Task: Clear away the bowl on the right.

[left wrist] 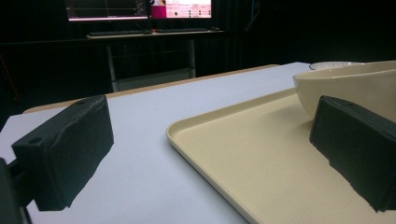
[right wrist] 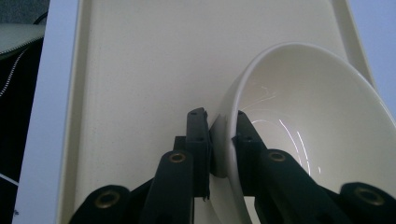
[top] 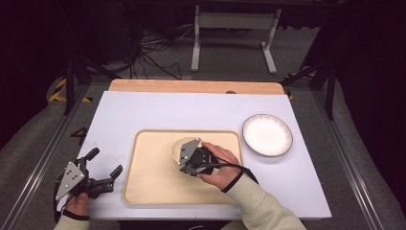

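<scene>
A cream bowl point(top: 178, 145) sits on the beige tray point(top: 153, 177) in the middle of the white mat. My right gripper point(right wrist: 220, 135) is shut on the bowl's rim point(right wrist: 233, 116), one jaw outside the wall and one inside. In the high view the right gripper point(top: 187, 154) covers part of the bowl, with a hand behind it. My left gripper point(top: 103, 163) rests open at the mat's front left, off the tray, its jaws wide apart and nothing between them. From the left gripper view the tray point(left wrist: 243, 154) and the bowl point(left wrist: 350, 88) lie ahead on the right.
A white plate with a dark rim point(top: 267, 134) lies on the mat right of the tray. A wooden table edge point(top: 191, 86) runs along the back. Metal rails flank the table; a desk with monitors point(left wrist: 140, 9) stands beyond in the dark.
</scene>
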A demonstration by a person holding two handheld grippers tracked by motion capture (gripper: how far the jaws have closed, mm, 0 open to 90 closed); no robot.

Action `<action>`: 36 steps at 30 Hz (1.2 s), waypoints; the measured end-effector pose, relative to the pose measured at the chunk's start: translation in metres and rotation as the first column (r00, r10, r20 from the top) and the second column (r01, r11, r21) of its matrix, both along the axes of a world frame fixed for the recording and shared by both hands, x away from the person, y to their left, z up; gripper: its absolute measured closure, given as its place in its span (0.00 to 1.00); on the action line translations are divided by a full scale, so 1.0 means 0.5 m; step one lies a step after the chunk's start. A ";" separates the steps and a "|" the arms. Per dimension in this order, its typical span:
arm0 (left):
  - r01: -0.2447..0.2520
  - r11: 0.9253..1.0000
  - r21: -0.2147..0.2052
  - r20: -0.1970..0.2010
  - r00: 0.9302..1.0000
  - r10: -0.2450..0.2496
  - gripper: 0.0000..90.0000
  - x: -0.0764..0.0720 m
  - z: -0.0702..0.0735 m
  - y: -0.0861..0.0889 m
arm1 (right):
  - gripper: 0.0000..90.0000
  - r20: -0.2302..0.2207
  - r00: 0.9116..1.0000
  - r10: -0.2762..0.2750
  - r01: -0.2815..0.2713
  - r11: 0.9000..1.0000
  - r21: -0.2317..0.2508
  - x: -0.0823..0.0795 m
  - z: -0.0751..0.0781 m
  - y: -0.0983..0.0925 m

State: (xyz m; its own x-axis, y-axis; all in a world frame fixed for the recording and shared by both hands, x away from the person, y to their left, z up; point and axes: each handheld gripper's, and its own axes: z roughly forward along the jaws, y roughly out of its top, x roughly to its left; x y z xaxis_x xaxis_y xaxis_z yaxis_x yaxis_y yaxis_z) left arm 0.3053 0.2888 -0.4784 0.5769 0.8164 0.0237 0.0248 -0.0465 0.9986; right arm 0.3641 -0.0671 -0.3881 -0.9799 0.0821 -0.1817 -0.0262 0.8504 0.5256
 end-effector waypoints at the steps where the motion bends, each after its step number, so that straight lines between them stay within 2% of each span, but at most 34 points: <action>1: 0.000 1.000 -0.001 0.000 1.000 0.000 0.00 0.000 0.000 0.000 | 0.90 -0.002 1.000 -0.001 0.001 1.000 -0.002 0.000 -0.001 0.000; 18: 0.000 1.000 -0.001 0.002 1.000 0.000 0.00 0.000 0.000 0.000 | 0.90 -0.011 1.000 -0.001 0.001 1.000 -0.016 -0.001 -0.009 0.004; 24: 0.000 1.000 -0.001 0.003 1.000 0.000 0.00 0.000 0.000 0.000 | 0.91 0.006 1.000 0.007 -0.007 0.999 -0.039 -0.012 -0.012 0.009; 36: 0.001 1.000 -0.001 0.003 1.000 -0.001 0.00 0.000 0.000 -0.001 | 0.88 -0.022 1.000 0.023 -0.025 0.997 -0.072 -0.018 -0.032 0.016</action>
State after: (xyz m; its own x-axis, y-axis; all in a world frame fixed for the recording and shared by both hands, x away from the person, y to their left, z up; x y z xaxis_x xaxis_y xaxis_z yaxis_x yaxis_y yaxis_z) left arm 0.3051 0.2885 -0.4785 0.5773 0.8161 0.0252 0.0213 -0.0459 0.9987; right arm 0.3550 -0.0592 -0.4041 -0.9851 0.0462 -0.1659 -0.0365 0.8855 0.4633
